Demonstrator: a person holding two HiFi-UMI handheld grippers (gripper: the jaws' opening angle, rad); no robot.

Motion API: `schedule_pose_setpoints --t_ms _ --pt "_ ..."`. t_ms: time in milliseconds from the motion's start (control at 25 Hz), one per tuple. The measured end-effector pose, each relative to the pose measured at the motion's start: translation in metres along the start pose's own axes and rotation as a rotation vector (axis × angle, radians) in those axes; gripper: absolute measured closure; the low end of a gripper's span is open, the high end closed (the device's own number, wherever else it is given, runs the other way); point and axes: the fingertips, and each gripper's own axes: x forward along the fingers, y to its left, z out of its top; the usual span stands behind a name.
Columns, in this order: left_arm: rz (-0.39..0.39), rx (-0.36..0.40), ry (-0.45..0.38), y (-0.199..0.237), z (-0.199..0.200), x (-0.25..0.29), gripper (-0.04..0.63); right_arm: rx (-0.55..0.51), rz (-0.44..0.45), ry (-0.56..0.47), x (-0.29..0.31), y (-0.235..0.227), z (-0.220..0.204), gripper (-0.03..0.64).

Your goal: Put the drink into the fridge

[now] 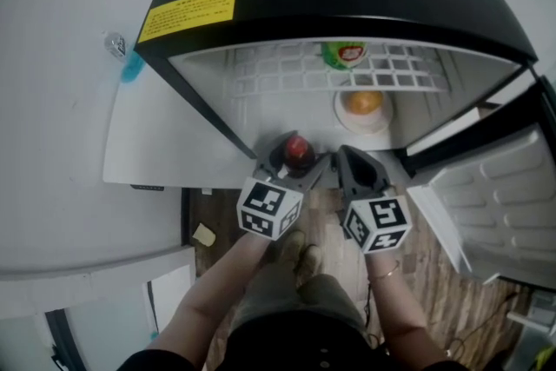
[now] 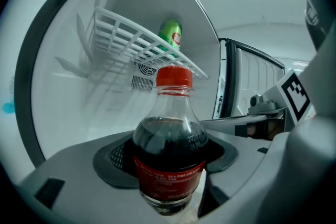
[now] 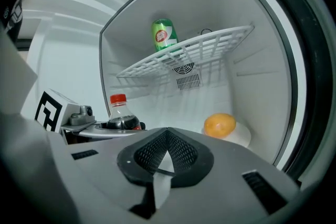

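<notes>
Standing upright, the drink (image 2: 169, 139) was pinched at its body by the left hand-held gripper (image 1: 291, 169), at the mouth of the open fridge (image 1: 261, 91) below the wire shelf (image 2: 131, 42). The right hand-held gripper (image 3: 167, 157) was pressed together, empty. Recommended: carry it in level and set it down beside the orange (image 3: 219, 125), not touching it.

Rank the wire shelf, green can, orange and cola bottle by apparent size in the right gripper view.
1. wire shelf, by far.
2. green can and orange: too alike to rank.
3. cola bottle: only its upper part shows, so unsure.
</notes>
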Motion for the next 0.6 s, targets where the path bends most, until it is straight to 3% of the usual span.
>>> schedule_pose_setpoints --t_ms 400,600 --pt "0.105 0.002 0.016 0.025 -0.006 0.025 0.267 -0.054 -0.013 0.022 0.022 -0.011 -0.004 0.615" --pt "0.117 -0.02 0.007 0.034 -0.001 0.033 0.267 -0.065 -0.008 0.035 0.034 -0.012 -0.006 0.614"
